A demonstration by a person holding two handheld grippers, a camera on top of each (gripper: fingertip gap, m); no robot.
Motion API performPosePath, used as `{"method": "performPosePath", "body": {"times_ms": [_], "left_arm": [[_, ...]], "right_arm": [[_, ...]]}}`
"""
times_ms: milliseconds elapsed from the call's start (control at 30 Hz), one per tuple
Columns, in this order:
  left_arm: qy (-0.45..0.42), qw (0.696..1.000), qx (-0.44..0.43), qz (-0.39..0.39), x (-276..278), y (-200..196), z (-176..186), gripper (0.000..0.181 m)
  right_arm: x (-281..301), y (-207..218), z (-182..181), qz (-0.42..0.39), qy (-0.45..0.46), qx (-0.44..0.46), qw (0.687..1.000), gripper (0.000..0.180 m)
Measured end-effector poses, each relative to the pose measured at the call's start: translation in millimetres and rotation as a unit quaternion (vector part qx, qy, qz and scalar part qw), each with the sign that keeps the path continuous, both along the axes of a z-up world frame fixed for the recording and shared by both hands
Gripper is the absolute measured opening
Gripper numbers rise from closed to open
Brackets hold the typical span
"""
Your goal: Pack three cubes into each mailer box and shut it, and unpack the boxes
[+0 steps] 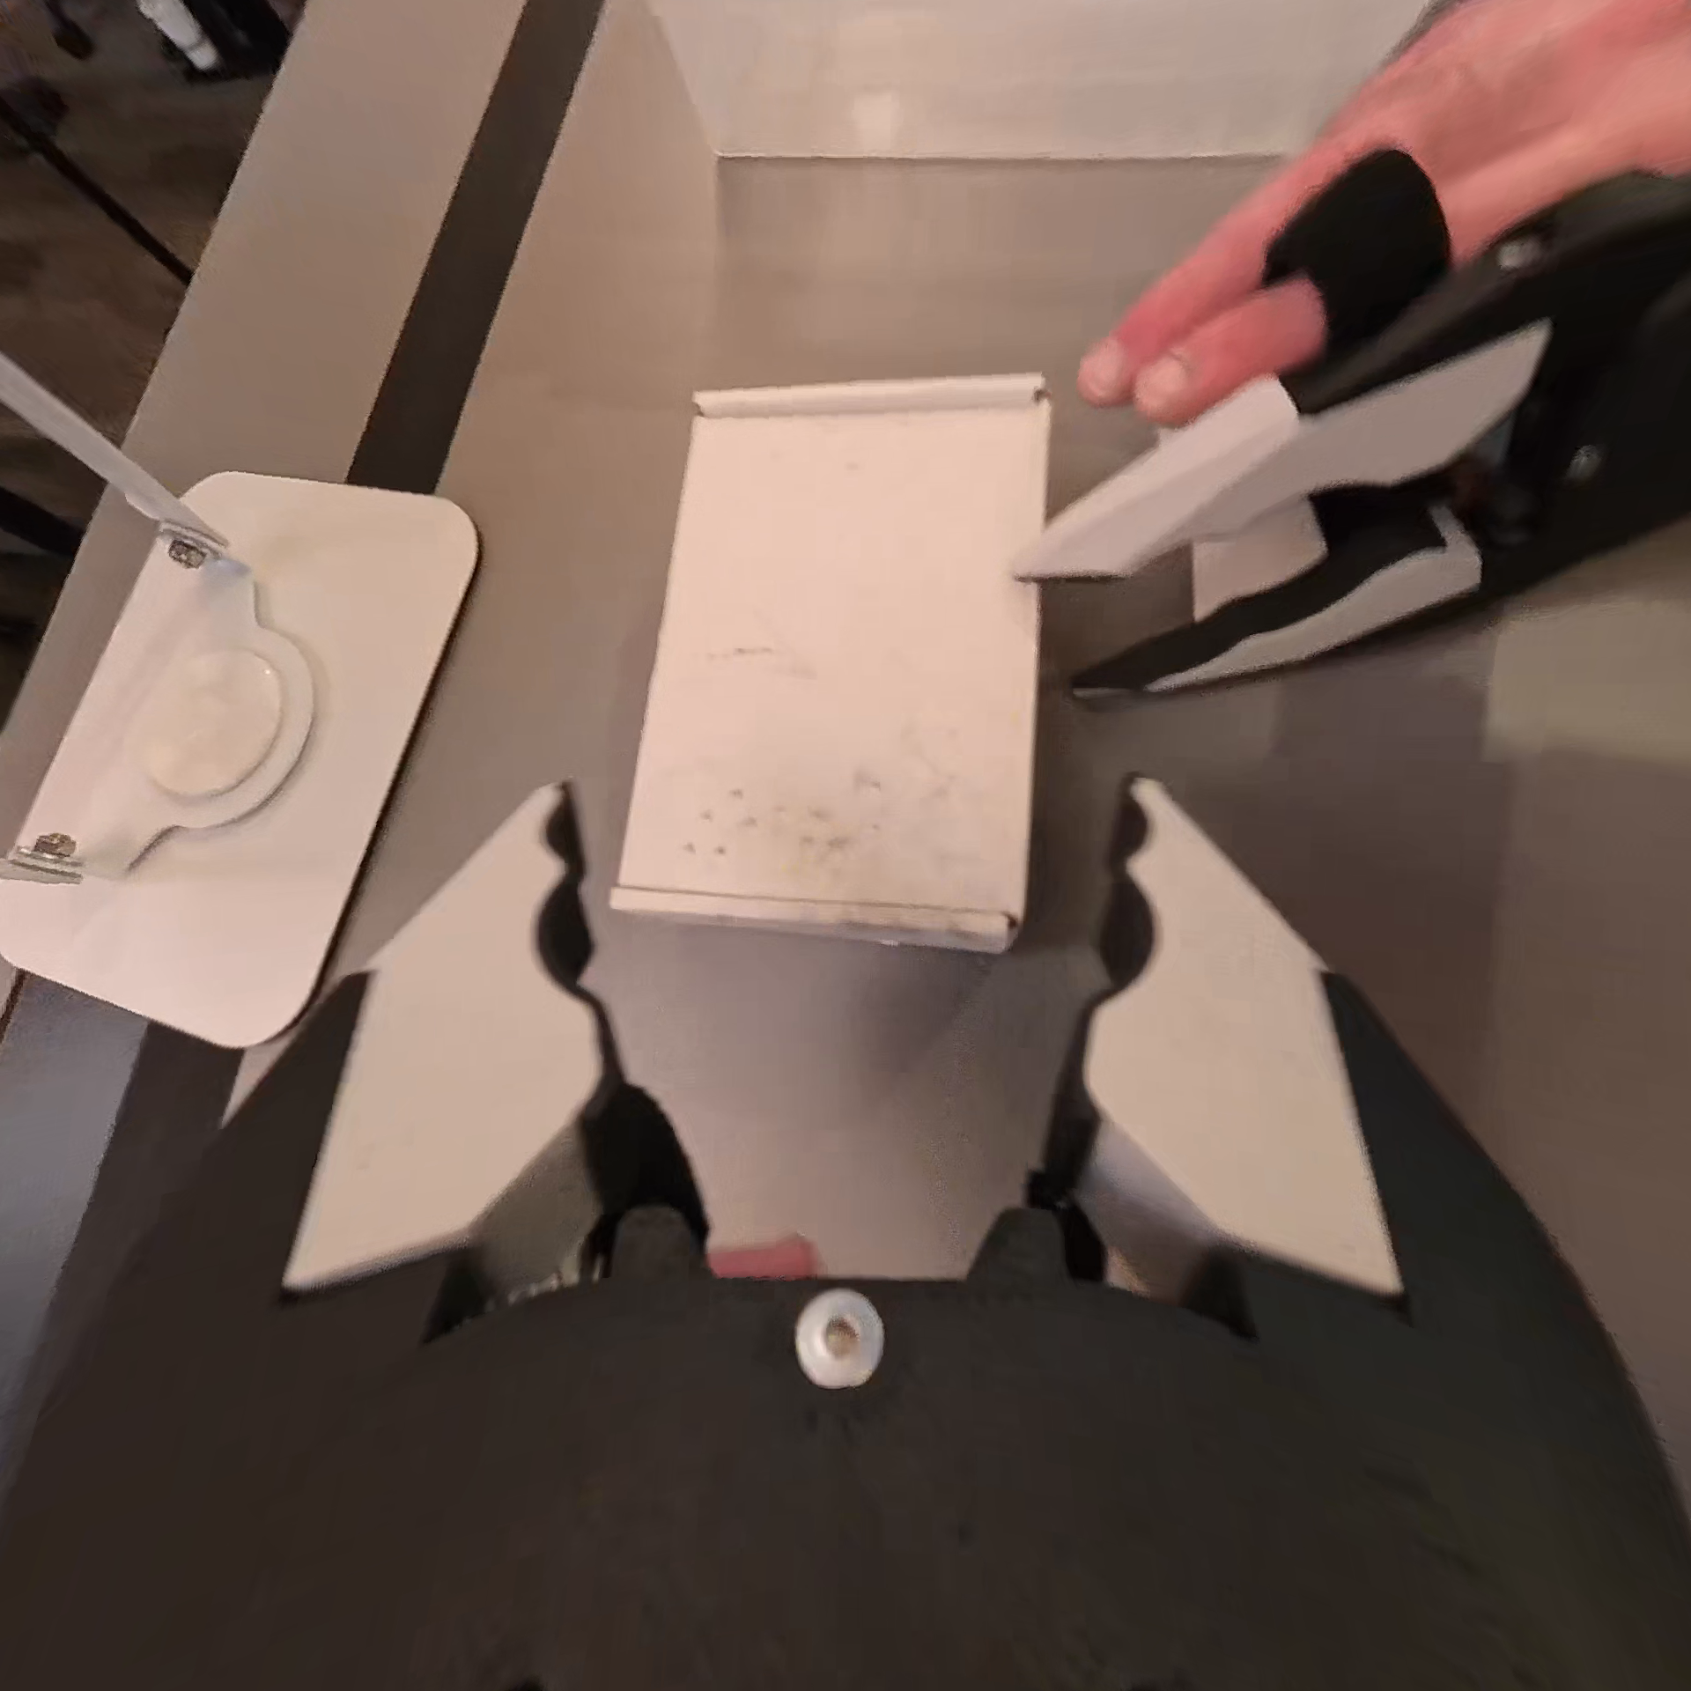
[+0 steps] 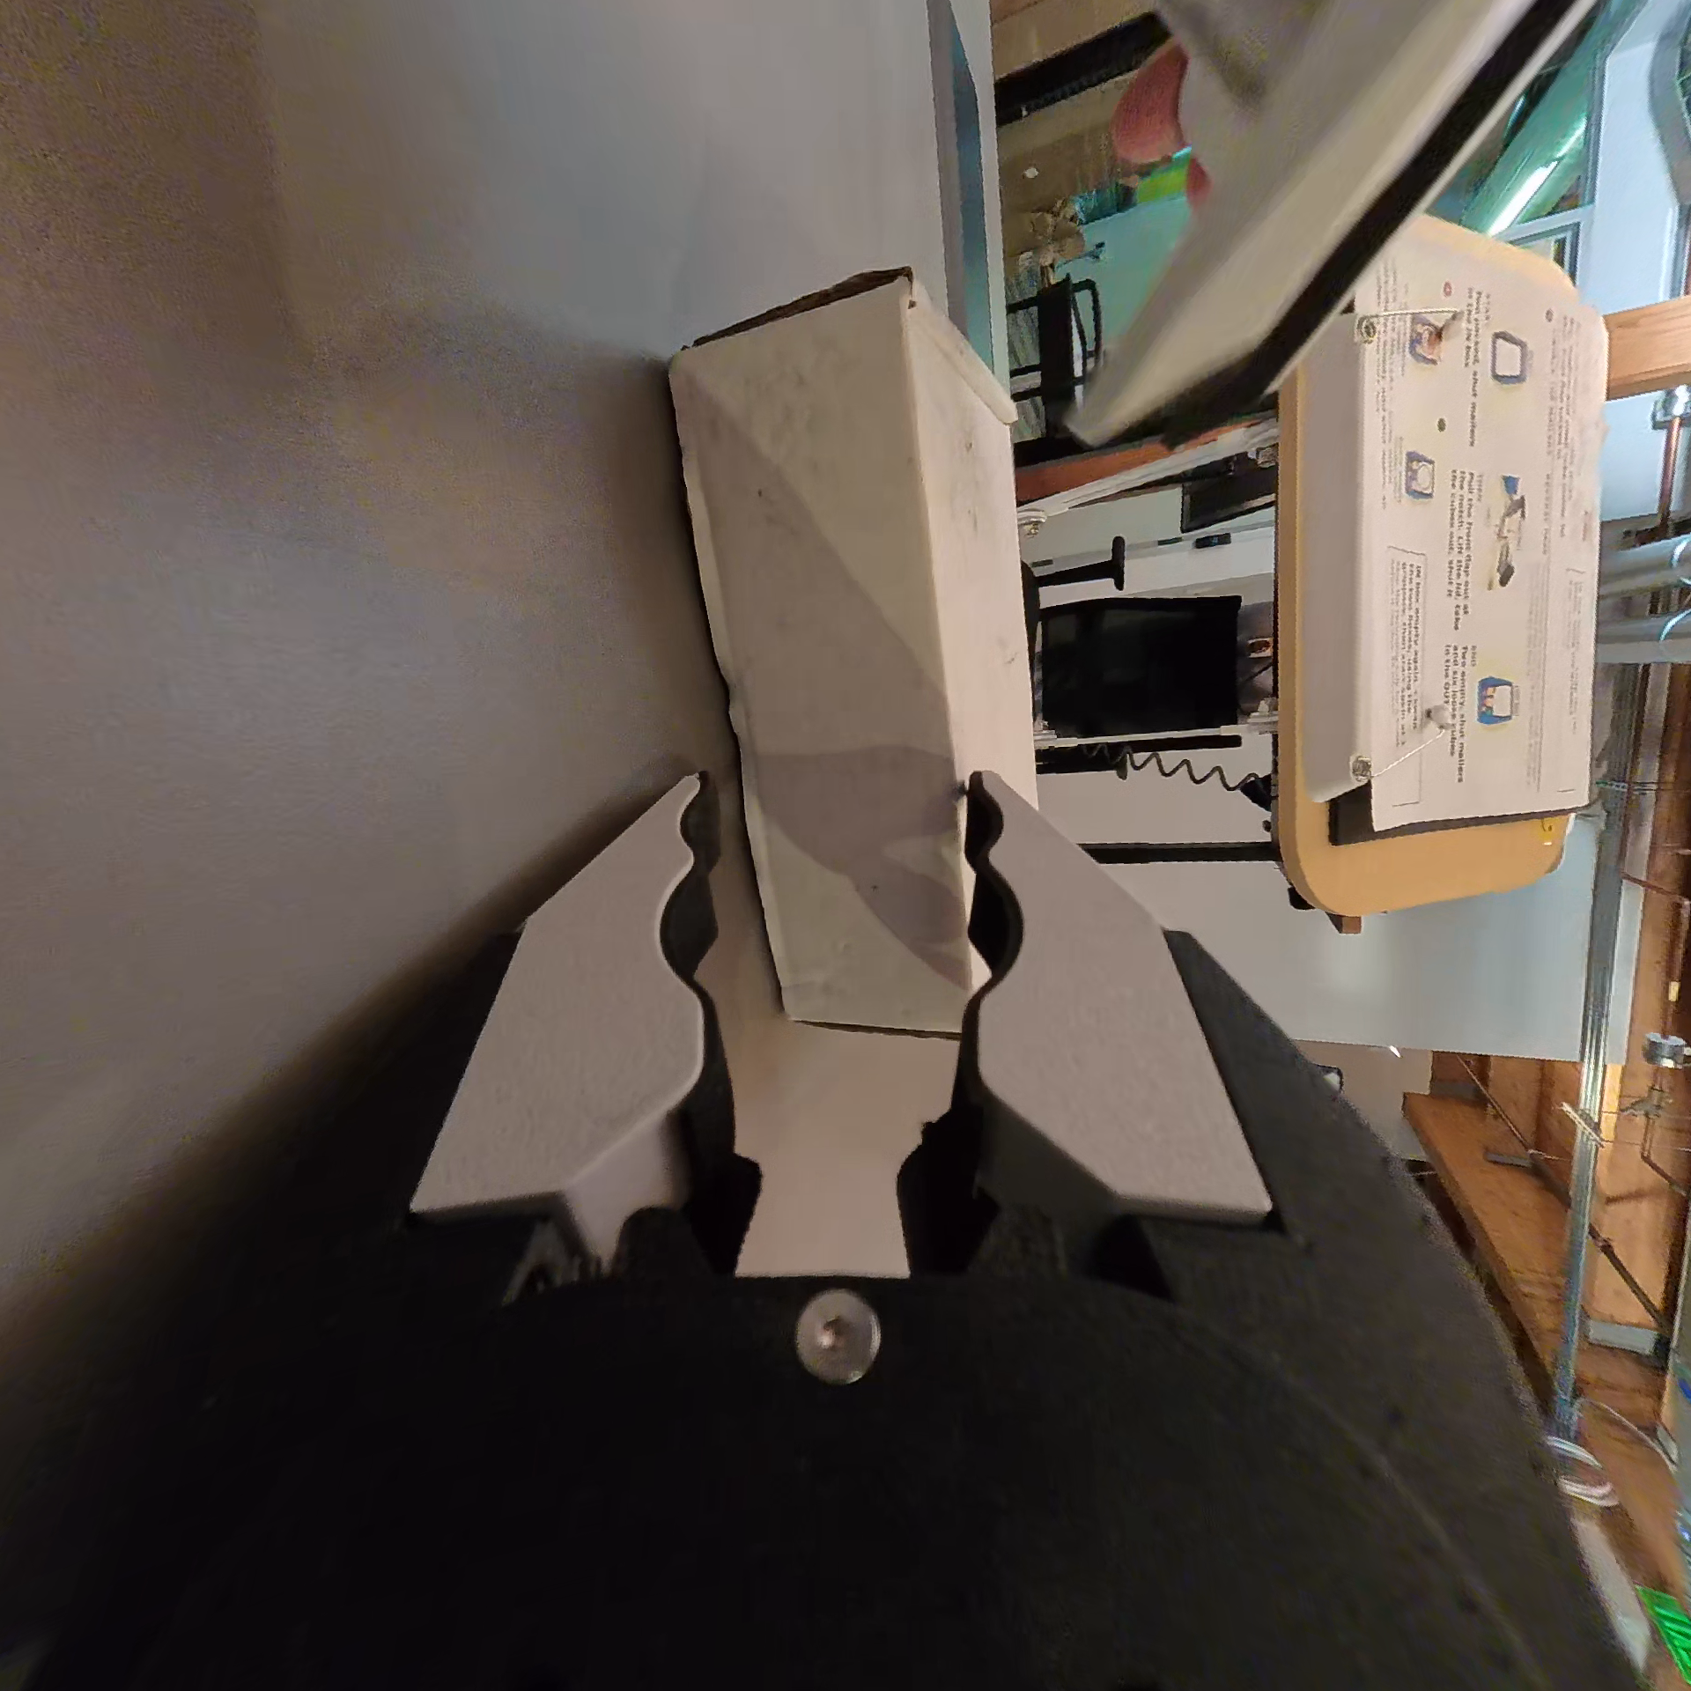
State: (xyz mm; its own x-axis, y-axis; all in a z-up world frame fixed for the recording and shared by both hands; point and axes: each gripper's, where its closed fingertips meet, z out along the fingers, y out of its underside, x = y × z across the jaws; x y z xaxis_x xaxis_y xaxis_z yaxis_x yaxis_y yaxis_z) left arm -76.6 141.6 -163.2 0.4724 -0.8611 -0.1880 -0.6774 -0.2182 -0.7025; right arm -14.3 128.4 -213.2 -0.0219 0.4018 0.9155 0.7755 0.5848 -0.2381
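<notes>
A shut white mailer box (image 1: 842,640) lies flat on the grey table (image 1: 1281,869). No cubes show. My left gripper (image 1: 851,796) is open and empty, with its fingers spread on either side of the box's near end and not touching it. My right gripper (image 1: 1052,630) reaches in from the right. It is partly open and straddles the box's right edge, with one finger over the lid and the other down on the table. In the right wrist view the box's side wall (image 2: 823,595) stands between my right gripper's (image 2: 837,787) fingers. A white piece (image 2: 823,1153) deep between them is unclear.
A white plate with a clear dome (image 1: 229,732) lies at the table's left, by a dark edge strip (image 1: 439,302). A white upright panel (image 1: 961,82) stands at the far end. A person's hand (image 1: 1327,229) holds the right gripper. A board with a printed sheet (image 2: 1446,549) hangs beyond the table.
</notes>
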Motion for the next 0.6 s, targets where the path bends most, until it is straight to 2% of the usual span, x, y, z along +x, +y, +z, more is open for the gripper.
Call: {"method": "performPosePath", "body": {"times_ms": [33,100,167,233,367,433,600], "left_arm": [[0.015,1.0,0.017,-0.005,-1.3,-1.2,-5.0,0.129],[0.059,0.998,0.019,-0.009,-7.0,1.1,-24.9,0.148],[0.078,0.997,-0.009,-0.021,-8.3,0.5,-46.5,0.155],[0.079,0.996,-0.008,-0.038,-6.7,4.5,-60.5,0.152],[0.017,0.999,0.02,-0.034,0.4,21.3,-58.6,0.127],[-0.007,0.999,0.013,-0.032,2.2,22.5,-56.1,0.127],[0.013,0.999,-0.031,-0.03,-0.6,22.0,-54.2,0.125]], "right_arm": [[-0.6,-0.4,-0.1,0.001,0.002,-0.002,1.0,0.052],[-1.7,-1.5,-0.2,0.003,0.004,-0.005,1.0,0.052],[-1.8,-2.1,-0.2,0.003,0.004,-0.004,1.0,0.052],[-1.3,-2.6,-0.2,0.002,0.004,-0.005,1.0,0.052],[0.0,-2.8,0.1,0.001,0.008,-0.006,1.0,0.052],[1.0,-1.2,1.4,-0.002,0.01,-0.004,1.0,0.056],[5.9,2.6,10.6,-0.011,0.001,0.028,1.0,0.065]]}}
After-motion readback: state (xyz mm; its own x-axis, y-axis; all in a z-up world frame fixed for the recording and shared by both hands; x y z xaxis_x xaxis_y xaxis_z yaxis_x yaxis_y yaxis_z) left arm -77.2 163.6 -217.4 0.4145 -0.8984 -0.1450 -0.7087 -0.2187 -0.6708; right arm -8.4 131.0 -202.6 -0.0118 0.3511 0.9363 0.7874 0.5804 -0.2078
